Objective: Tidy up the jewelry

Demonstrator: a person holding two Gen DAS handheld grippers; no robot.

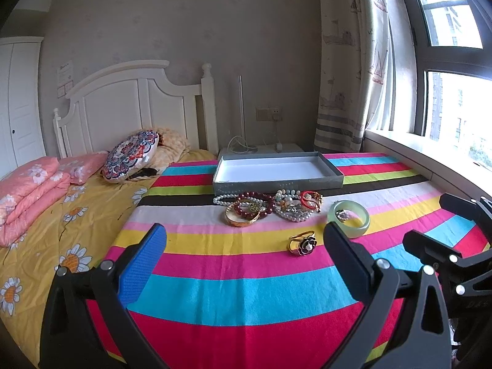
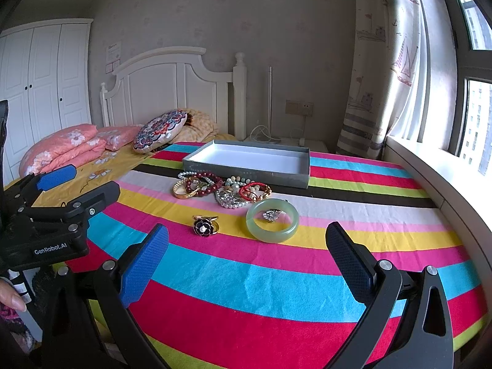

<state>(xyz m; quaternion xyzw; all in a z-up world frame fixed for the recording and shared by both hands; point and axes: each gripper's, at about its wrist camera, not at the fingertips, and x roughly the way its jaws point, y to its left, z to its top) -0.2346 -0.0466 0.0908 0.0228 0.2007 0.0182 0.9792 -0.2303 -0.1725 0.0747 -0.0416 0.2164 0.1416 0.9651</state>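
Soft daylight from the blown-out window [image 1: 455, 107] at right; sharp focus, bowed fisheye edges, dark corners.

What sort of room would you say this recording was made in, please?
Most likely a bedroom in a home. A bed with a white headboard and a folded pink floral quilt fills the view, a white wardrobe stands against the far wall, and a curtained window runs beside the bed.

The piled bracelets [image 1: 270, 207] overlap, individual strands hard to separate. The small silver piece [image 2: 270, 215] inside the jade bangle [image 2: 272, 220] is too small to identify.
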